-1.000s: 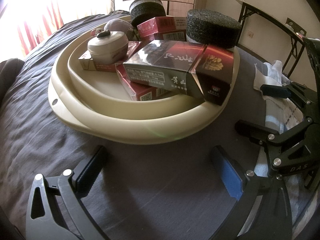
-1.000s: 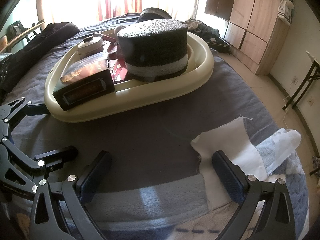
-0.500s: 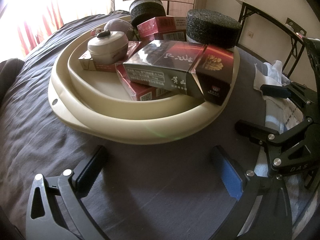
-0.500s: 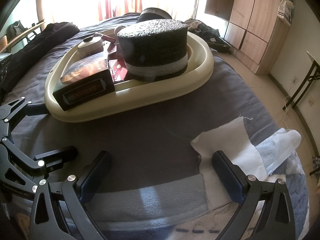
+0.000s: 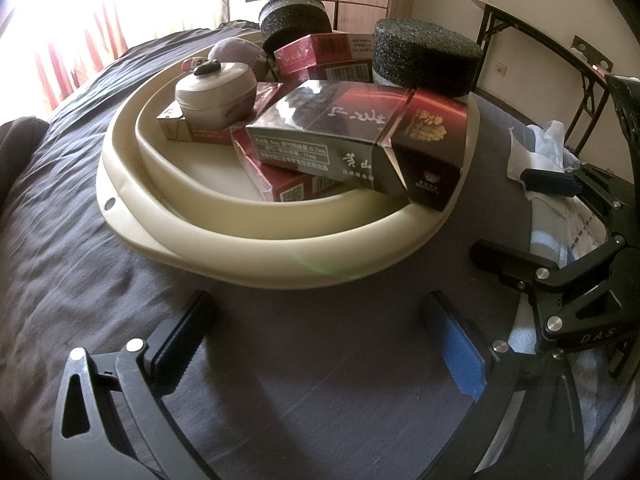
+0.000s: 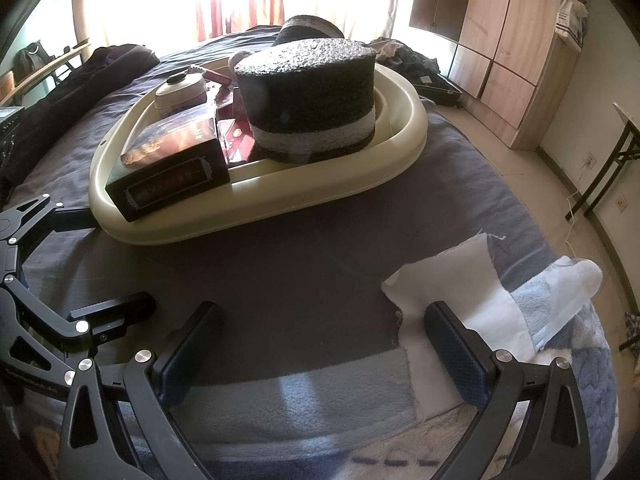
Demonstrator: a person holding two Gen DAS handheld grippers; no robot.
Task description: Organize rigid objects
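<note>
A cream plastic basin (image 5: 280, 256) (image 6: 328, 184) rests on a dark grey bedspread. It holds several red and dark cartons, with a big dark box (image 5: 352, 132) (image 6: 172, 168) leaning over its near rim. A small cream jar (image 5: 218, 94) (image 6: 180, 94) sits on a red carton. Two black foam cylinders (image 5: 426, 58) (image 6: 312, 96) stand at the far side. My left gripper (image 5: 316, 328) is open and empty on the bedspread just short of the basin. My right gripper (image 6: 320, 336) is likewise open and empty, its right finger over a white cloth (image 6: 452, 280).
The other gripper's black frame shows at the right edge of the left wrist view (image 5: 568, 264) and at the left edge of the right wrist view (image 6: 44, 312). A blue and white blanket (image 6: 304, 404) lies under my right gripper. Wooden wardrobes (image 6: 500, 48) and a folding table (image 5: 532, 52) stand beyond the bed.
</note>
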